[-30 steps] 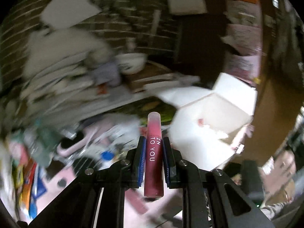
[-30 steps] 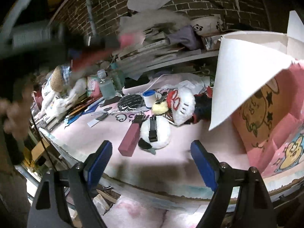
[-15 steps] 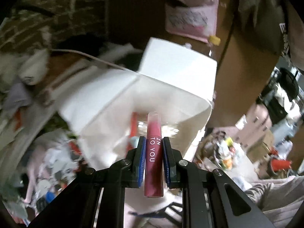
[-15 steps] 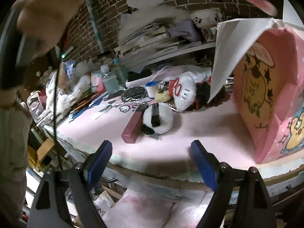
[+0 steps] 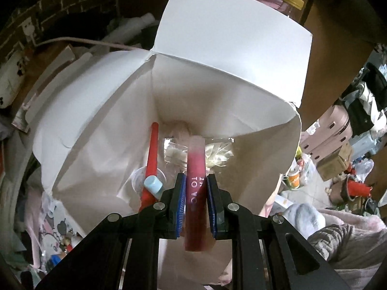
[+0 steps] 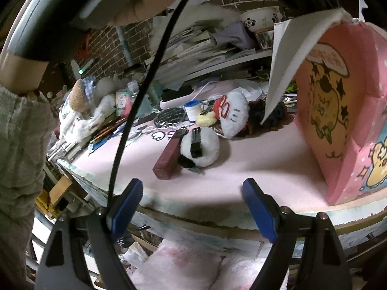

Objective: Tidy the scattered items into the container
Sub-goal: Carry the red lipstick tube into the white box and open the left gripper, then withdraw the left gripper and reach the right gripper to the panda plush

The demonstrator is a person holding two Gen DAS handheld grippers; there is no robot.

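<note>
- Moved since the earlier frame: left gripper (image 5: 196, 193), from above the cluttered table to over the open box (image 5: 232, 55).
- Left gripper: clenched on the lip gloss tube (image 5: 196, 178), pointing into the box.
- Box contents: red pen (image 5: 152, 154), clear lid (image 5: 139, 180), plastic packet (image 5: 217, 153).
- Right gripper (image 6: 191, 207): released, holding nothing, at the table (image 6: 254, 169) edge.

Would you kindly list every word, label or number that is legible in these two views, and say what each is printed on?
"TO YO": partly readable on the pink tube gripped in the left gripper; a line above is cut off by the pads.
Print on the small pink packet beside the plush toy: too blurred to read.
Spines of the stacked books: too small to read.
The pink cartoon box bears drawings only.
</note>
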